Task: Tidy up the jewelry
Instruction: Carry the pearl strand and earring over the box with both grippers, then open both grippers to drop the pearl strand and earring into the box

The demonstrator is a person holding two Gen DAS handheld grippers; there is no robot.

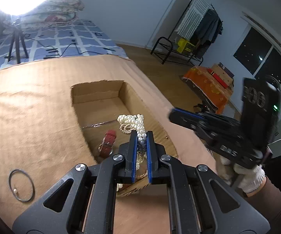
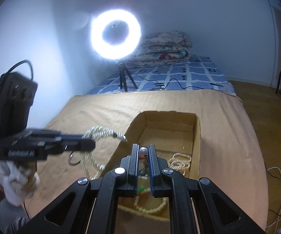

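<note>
Left gripper (image 1: 142,136), pearls (image 1: 134,123) above box rim (image 1: 76,115)

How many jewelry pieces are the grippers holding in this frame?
2. A pearl necklace is clamped in the left gripper over the box. A small pearl piece is pinched in the right gripper.

Both wrist views overlook the cardboard box (image 1: 101,97) closely
</note>
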